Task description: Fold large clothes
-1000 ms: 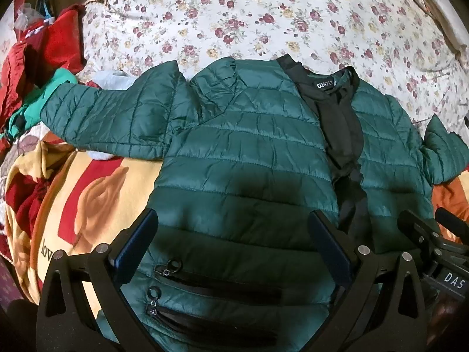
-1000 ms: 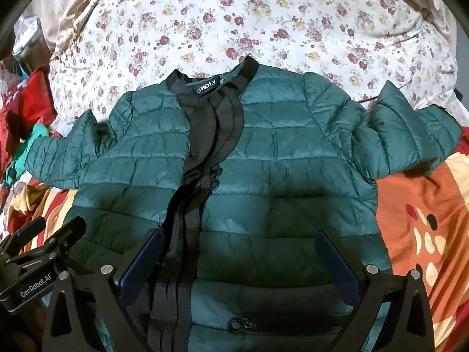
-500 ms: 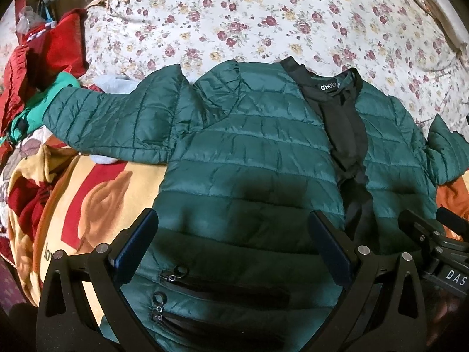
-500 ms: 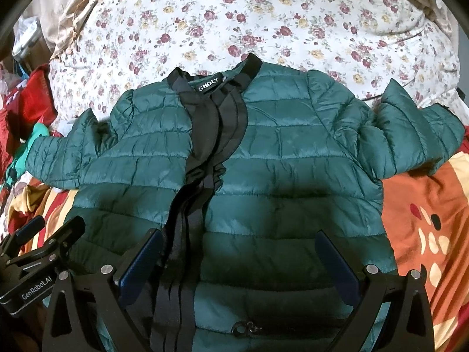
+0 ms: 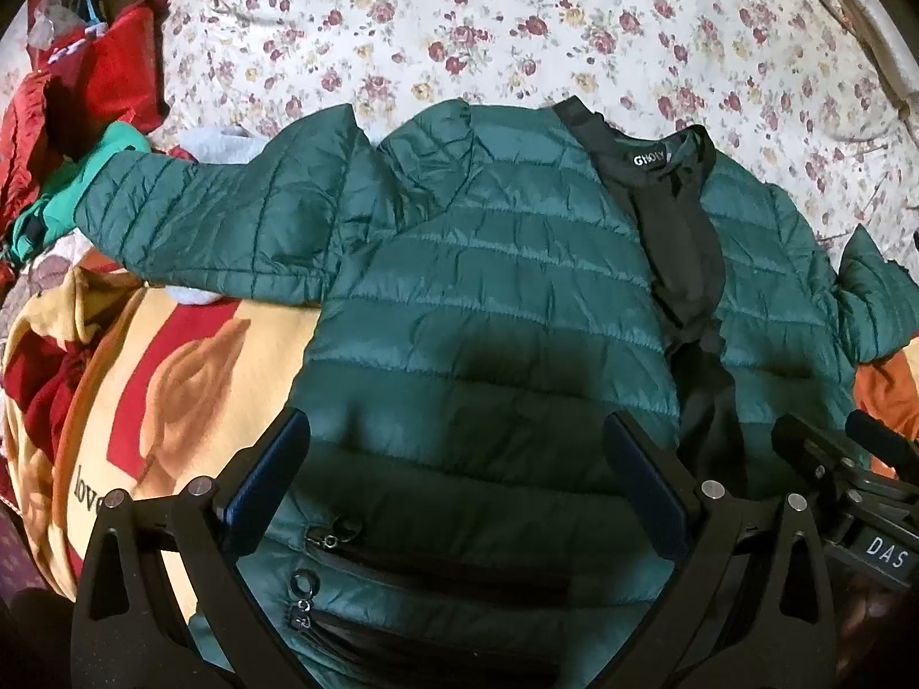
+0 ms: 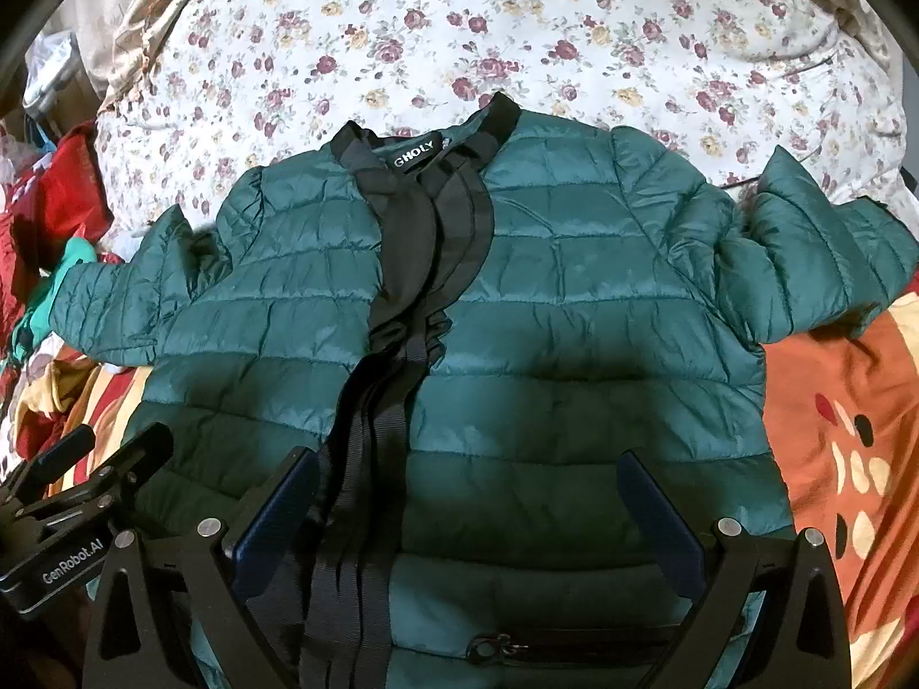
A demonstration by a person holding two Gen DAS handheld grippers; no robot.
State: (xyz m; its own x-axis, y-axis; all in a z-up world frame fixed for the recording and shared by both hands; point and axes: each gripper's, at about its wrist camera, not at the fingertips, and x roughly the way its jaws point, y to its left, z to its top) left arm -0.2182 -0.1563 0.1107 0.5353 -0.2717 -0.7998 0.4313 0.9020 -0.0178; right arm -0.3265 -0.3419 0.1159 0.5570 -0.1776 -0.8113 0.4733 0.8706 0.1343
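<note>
Floral bedding and an orange blanket carry the green puffer jacket, spread front-up across the bed's middle, both sleeves out toward the side edges. Both my tongs, left and right, hang spread apart over its hem, gripping nothing. No fold made yet, I judge; next, pinch a sleeve and carry it inward.

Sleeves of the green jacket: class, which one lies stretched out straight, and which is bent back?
The left sleeve lies straight, reaching toward the red clothes. The right sleeve is bent back on itself.
</note>
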